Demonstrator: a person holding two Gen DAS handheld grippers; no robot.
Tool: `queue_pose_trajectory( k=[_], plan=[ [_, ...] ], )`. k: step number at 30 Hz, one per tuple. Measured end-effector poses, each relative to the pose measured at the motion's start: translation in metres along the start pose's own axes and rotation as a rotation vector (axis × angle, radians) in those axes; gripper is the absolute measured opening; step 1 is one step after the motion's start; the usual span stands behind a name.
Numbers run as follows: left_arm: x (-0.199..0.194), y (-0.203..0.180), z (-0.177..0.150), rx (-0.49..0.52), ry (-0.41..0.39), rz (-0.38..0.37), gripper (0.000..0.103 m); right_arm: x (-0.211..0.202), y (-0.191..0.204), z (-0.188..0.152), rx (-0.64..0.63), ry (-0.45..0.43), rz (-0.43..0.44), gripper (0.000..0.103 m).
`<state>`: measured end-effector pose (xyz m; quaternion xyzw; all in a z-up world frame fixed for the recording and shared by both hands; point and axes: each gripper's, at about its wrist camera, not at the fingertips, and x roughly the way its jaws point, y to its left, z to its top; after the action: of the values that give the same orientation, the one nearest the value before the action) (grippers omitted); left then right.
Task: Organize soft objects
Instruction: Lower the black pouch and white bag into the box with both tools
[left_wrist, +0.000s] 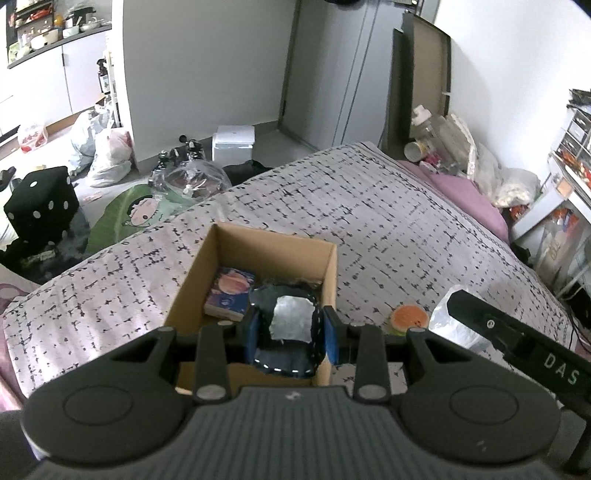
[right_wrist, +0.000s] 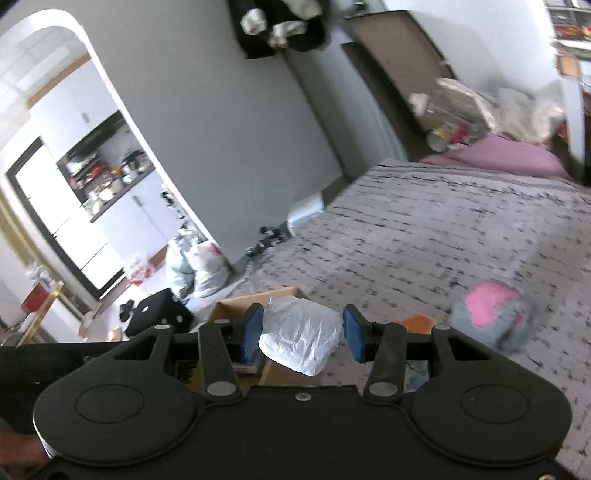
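A cardboard box (left_wrist: 236, 254) stands on the patterned bed. A book with an orange planet cover (left_wrist: 229, 293) lies inside it. My left gripper (left_wrist: 291, 330) is shut on a dark soft pouch with a silvery patch (left_wrist: 290, 319), held over the box's right side. My right gripper (right_wrist: 301, 332) is open around a white plastic-wrapped soft bundle (right_wrist: 301, 338), with a gap at the right pad; the same bundle shows in the left wrist view (left_wrist: 456, 325). An orange round soft toy (left_wrist: 408, 317) lies on the bed. A grey and pink soft toy (right_wrist: 495, 315) lies to the right.
The bed's quilt (left_wrist: 388, 229) spreads beyond the box. A purple pillow (left_wrist: 465, 195) and bags sit at the bed's head. A black dice stool (left_wrist: 42, 205), plastic bags (left_wrist: 107, 151) and a white box (left_wrist: 233, 142) are on the floor to the left.
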<state>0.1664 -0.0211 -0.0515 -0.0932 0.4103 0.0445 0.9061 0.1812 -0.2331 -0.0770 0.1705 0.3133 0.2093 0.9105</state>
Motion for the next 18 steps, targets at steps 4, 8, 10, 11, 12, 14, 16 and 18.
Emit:
queue_pose_trajectory(
  k=[4, 8, 10, 11, 12, 14, 16, 18],
  plan=[
    [0.005, 0.012, 0.002, -0.028, 0.003, 0.005, 0.034, 0.013, 0.018, 0.003, -0.084, 0.013, 0.014, 0.046],
    [0.010, 0.021, 0.003, -0.038, 0.008, 0.002, 0.034, 0.025, 0.030, 0.003, -0.137, 0.034, 0.021, 0.046],
    [0.013, 0.025, 0.004, -0.044, 0.011, 0.002, 0.034, 0.029, 0.033, 0.003, -0.151, 0.045, 0.029, 0.046],
    [0.015, 0.027, 0.004, -0.047, 0.014, 0.003, 0.034, 0.032, 0.035, 0.002, -0.159, 0.052, 0.031, 0.046],
    [0.017, 0.030, 0.005, -0.053, 0.018, 0.004, 0.034, 0.035, 0.037, 0.002, -0.166, 0.059, 0.031, 0.046],
    [0.022, 0.035, 0.005, -0.063, 0.026, 0.005, 0.034, 0.042, 0.041, 0.001, -0.176, 0.072, 0.034, 0.046],
    [0.027, 0.039, 0.005, -0.069, 0.034, 0.008, 0.034, 0.047, 0.044, 0.001, -0.179, 0.085, 0.047, 0.046],
    [0.033, 0.044, 0.005, -0.077, 0.043, 0.011, 0.034, 0.053, 0.048, 0.000, -0.187, 0.098, 0.063, 0.046]
  ],
)
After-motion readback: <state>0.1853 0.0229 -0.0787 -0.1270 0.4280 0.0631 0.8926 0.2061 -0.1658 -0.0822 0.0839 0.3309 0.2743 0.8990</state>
